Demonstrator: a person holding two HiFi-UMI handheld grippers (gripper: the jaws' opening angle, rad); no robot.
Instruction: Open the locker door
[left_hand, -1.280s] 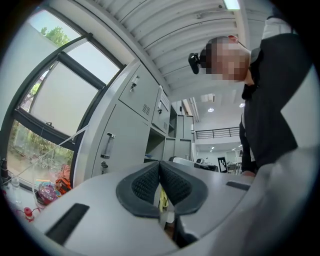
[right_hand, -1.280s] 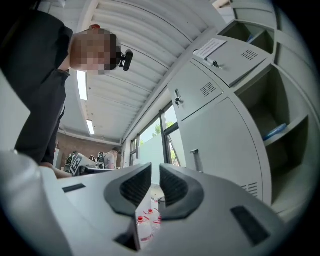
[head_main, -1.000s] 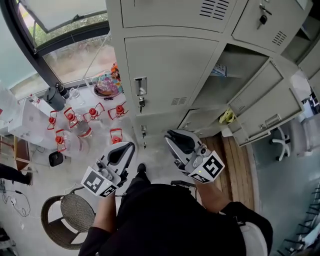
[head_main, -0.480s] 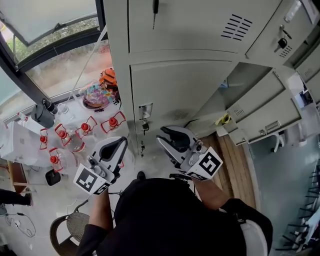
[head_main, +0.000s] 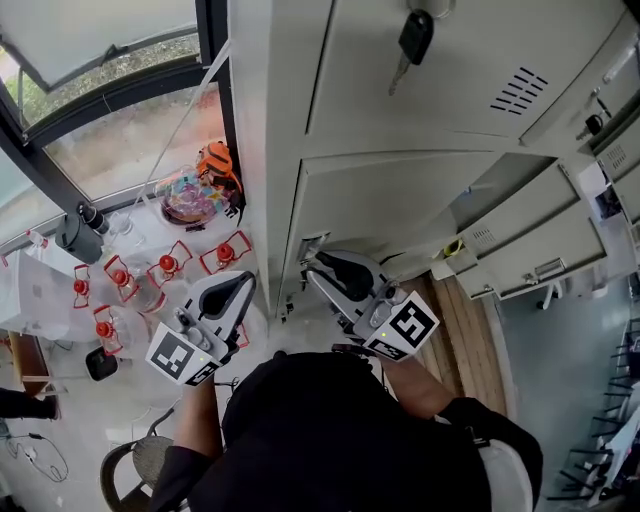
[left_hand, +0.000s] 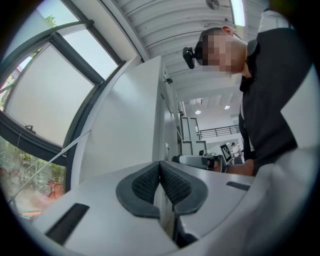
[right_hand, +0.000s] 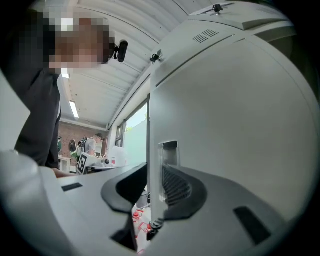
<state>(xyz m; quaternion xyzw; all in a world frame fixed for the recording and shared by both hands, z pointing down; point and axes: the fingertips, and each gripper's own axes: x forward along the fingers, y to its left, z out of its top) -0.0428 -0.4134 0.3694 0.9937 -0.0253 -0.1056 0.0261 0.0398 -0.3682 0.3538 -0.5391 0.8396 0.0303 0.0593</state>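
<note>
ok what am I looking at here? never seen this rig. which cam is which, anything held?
No robot: a person holds a two-jaw gripper in each hand, facing grey lockers. The head view comes from a camera on the person's head, looking steeply down; the left gripper shows at its left, the right gripper at the lockers. The other two cameras ride on the grippers and look along their jaws. The left gripper's jaws are together, with nothing between them. The right gripper's jaws sit either side of the edge of the locker door, beside its handle, and appear closed on it. A key hangs in the locker above. No table: just floor, with red-topped containers near the window.
</note>
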